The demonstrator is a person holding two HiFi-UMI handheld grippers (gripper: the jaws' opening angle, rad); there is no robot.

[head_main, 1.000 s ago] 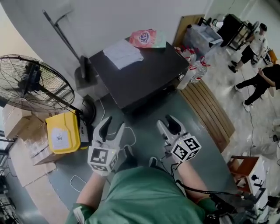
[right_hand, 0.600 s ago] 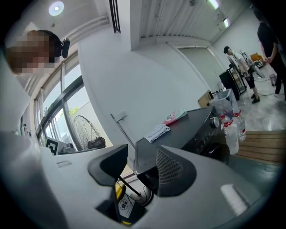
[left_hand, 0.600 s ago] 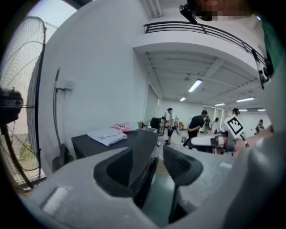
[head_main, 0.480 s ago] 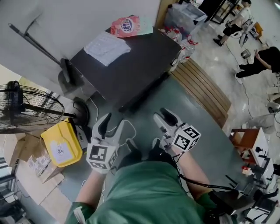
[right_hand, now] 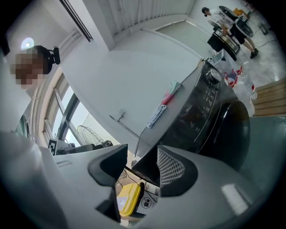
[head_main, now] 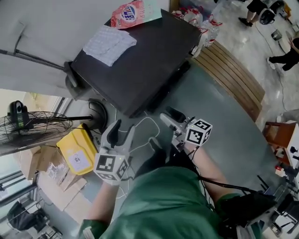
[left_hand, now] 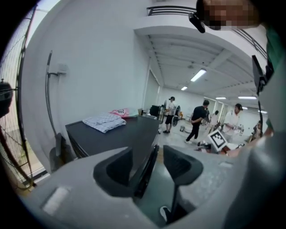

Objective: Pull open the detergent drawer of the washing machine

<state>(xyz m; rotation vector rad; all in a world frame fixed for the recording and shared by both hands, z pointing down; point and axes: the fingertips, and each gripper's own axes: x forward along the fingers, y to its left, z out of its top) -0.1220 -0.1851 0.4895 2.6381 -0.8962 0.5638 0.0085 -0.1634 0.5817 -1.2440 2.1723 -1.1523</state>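
The dark washing machine (head_main: 140, 65) stands against the wall with a pale folded cloth (head_main: 108, 43) and a pink detergent bag (head_main: 128, 11) on its top. Its front control panel (right_hand: 203, 105) with a dial (right_hand: 213, 75) faces me in the right gripper view; I cannot pick out the detergent drawer's outline. My left gripper (head_main: 119, 132) hovers over the floor short of the machine's front, open and empty, and its own view shows the machine (left_hand: 116, 134) beyond its jaws. My right gripper (head_main: 170, 120) is rolled on its side, also short of the front, open with nothing between its fingers.
A standing fan (head_main: 32, 126) and a yellow container (head_main: 77, 149) sit left of the machine. White cables (head_main: 140, 133) lie on the green floor under the grippers. A slatted wooden platform (head_main: 233, 79) and bottles (head_main: 208, 28) are to the right; people stand at the far right.
Both grippers have come lower and nearer the machine's front. The right gripper has rolled onto its side. The head view has tilted and drawn closer to the machine.
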